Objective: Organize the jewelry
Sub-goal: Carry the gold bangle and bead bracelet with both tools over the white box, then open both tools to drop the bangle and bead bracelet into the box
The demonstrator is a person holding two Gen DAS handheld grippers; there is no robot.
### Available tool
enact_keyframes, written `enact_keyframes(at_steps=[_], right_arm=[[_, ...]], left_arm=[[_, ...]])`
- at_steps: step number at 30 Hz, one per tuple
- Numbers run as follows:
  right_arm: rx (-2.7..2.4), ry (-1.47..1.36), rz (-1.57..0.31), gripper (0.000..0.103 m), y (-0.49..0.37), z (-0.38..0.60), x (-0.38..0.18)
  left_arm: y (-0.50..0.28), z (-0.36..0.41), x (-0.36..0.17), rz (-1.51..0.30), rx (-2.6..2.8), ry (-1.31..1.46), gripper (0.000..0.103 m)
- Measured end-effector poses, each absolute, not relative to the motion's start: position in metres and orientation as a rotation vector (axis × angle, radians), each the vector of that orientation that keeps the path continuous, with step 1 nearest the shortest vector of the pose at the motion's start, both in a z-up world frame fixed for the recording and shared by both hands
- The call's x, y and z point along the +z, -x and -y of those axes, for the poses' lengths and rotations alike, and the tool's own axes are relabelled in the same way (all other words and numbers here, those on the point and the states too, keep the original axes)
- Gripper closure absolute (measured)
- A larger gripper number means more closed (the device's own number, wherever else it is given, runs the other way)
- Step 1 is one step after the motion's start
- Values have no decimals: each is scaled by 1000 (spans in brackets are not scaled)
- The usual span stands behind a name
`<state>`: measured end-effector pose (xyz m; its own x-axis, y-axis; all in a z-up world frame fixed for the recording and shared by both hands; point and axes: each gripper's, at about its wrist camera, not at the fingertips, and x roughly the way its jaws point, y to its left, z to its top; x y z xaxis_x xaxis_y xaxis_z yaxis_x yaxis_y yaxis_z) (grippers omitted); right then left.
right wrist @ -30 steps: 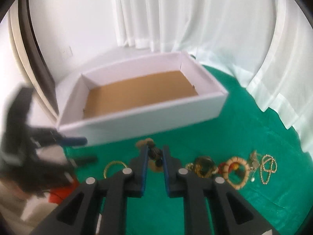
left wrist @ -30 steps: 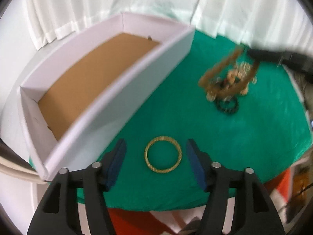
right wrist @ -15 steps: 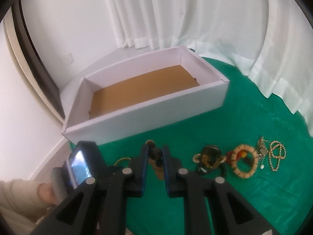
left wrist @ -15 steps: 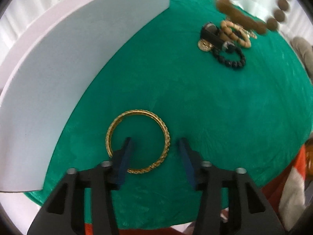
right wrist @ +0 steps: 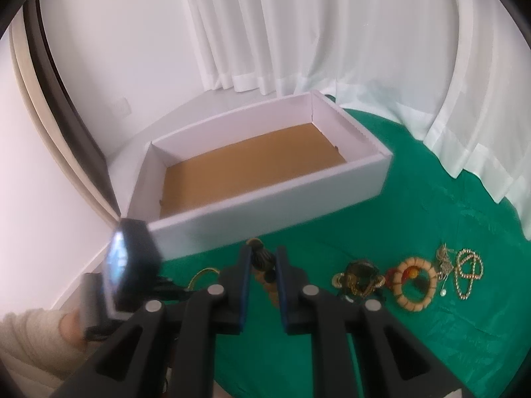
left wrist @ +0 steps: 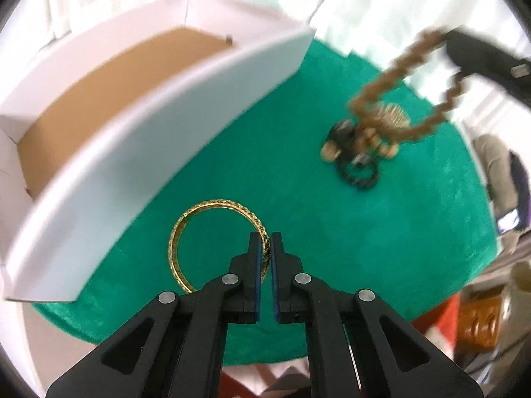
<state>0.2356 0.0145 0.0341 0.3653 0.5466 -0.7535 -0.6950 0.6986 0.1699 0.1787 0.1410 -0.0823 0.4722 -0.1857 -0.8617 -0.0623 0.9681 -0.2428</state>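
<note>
My left gripper (left wrist: 265,243) is shut on the right side of a gold bangle (left wrist: 212,229), just above the green cloth beside the white box (left wrist: 172,126). My right gripper (right wrist: 262,258) is shut on a brown bead necklace (right wrist: 260,257); in the left wrist view the necklace (left wrist: 391,79) hangs in a loop above the jewelry pile (left wrist: 361,146). The white box (right wrist: 265,195) with a brown cardboard floor holds nothing. The bangle's edge (right wrist: 202,273) shows left of my right gripper.
On the green cloth (right wrist: 431,199) lie a dark bracelet cluster (right wrist: 360,277), a tan bead bracelet (right wrist: 415,282) and a gold chain (right wrist: 468,273). White curtains hang behind the table. The left hand-held device (right wrist: 129,265) is at lower left. The table edge is close in front.
My left gripper has closed on the gold bangle and lifted its view back up. My right gripper has kept the bead necklace and stays raised above the cloth.
</note>
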Motion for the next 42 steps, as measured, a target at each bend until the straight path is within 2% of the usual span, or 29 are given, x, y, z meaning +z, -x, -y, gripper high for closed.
enact_keyframes(at_steps=[7, 12, 18, 24, 30, 32, 33, 34, 35, 36, 38, 39, 41, 42], right_arm=[[840, 186, -816, 89, -252, -45, 76], [896, 162, -800, 89, -270, -89, 97], [931, 176, -840, 89, -290, -149, 79], [908, 202, -933, 89, -325, -206, 19], [848, 203, -997, 88, -351, -223, -26], [832, 195, -1015, 87, -356, -222, -36], [825, 193, -1027, 82, -357, -221, -40], [815, 193, -1036, 64, -359, -220, -43], [803, 194, -1037, 41, -360, -219, -45], [781, 196, -1030, 34, -361, -215, -46], [757, 183, -1022, 32, -365, -207, -46], [742, 171, -1019, 31, -367, -202, -46], [699, 162, -997, 21, -370, -191, -43], [683, 161, -980, 20, -371, -184, -41]], left_arm=[[-171, -181, 12, -922, -40, 354, 100], [-176, -233, 42, -870, 87, 351, 100], [-207, -289, 4, -942, 237, 334, 100], [-242, -320, -45, -1030, 310, 337, 100], [-258, -323, -74, -1088, 339, 329, 98], [-261, -323, -81, -1103, 356, 311, 92], [-262, -322, -84, -1108, 362, 301, 75], [-264, -322, -86, -1110, 366, 295, 49], [-263, -322, -88, -1103, 379, 287, 39], [-261, -322, -88, -1086, 393, 276, 31], [-258, -319, -85, -1065, 391, 264, 31], [-256, -316, -82, -1053, 389, 264, 27], [-252, -314, -77, -1013, 398, 264, 19], [-247, -310, -71, -979, 409, 256, 13]])
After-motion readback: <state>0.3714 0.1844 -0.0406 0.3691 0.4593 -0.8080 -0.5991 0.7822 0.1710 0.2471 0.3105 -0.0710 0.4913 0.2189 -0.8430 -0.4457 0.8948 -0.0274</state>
